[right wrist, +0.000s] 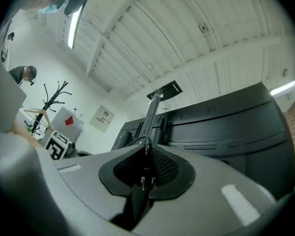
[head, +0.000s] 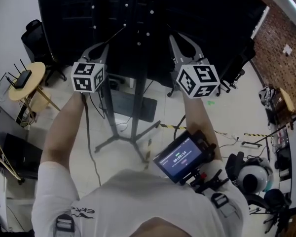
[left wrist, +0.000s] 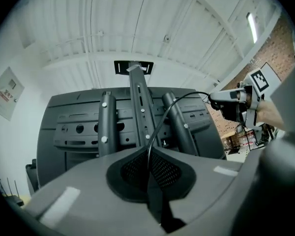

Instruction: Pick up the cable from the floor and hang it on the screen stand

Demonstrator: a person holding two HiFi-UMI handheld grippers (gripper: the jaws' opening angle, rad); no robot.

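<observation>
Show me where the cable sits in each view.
Head view: the cable hangs below the left gripper, left of centre.
Left gripper view: cable pinched in the jaws at centre, arcing right to the right gripper.
Right gripper view: its plug clamped in the jaws, low centre.
Shared landmark: the stand post.

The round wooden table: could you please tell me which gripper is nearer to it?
Left. The left gripper is raised right of the round wooden table in the head view; the right gripper is farther right, past the screen stand's pole.
</observation>
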